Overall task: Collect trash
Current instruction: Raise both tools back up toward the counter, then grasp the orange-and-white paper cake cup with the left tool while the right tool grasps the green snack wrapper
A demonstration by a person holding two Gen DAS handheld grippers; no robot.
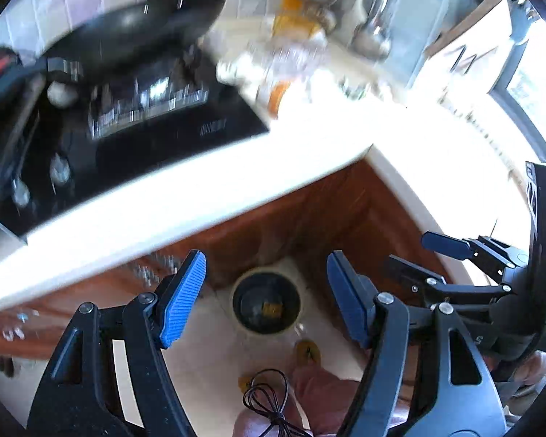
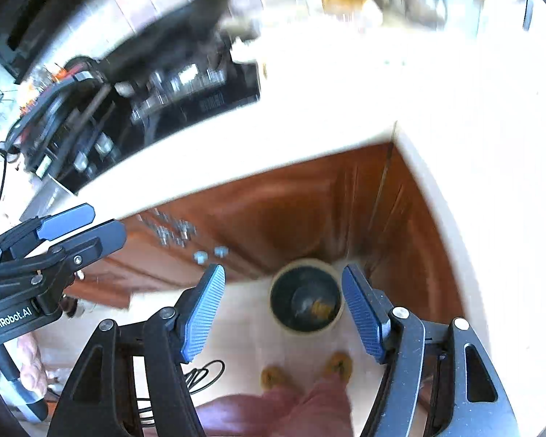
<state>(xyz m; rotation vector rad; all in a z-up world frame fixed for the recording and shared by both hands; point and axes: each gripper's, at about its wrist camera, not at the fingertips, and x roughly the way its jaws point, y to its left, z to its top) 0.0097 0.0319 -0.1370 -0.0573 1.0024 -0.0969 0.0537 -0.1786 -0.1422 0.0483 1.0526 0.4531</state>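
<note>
A round dark trash bin [image 1: 266, 303] with a cream rim stands on the pale floor in the corner under the counter, with a yellow-brown scrap inside; it also shows in the right wrist view [image 2: 305, 298]. My left gripper [image 1: 265, 298] is open and empty, held high above the bin. My right gripper [image 2: 282, 309] is open and empty, also above the bin. Each gripper shows in the other's view, the right one [image 1: 451, 255] at the right edge and the left one [image 2: 65, 229] at the left edge.
A white L-shaped countertop [image 1: 185, 196] runs over brown wooden cabinets [image 2: 302, 204]. A black stove [image 1: 120, 134] with a dark pan [image 1: 138, 29] sits at the left. Blurred orange and clear items [image 1: 291, 36] lie on the far counter. The person's feet in yellow slippers [image 2: 305, 371] and a black cable [image 1: 269, 400] are below.
</note>
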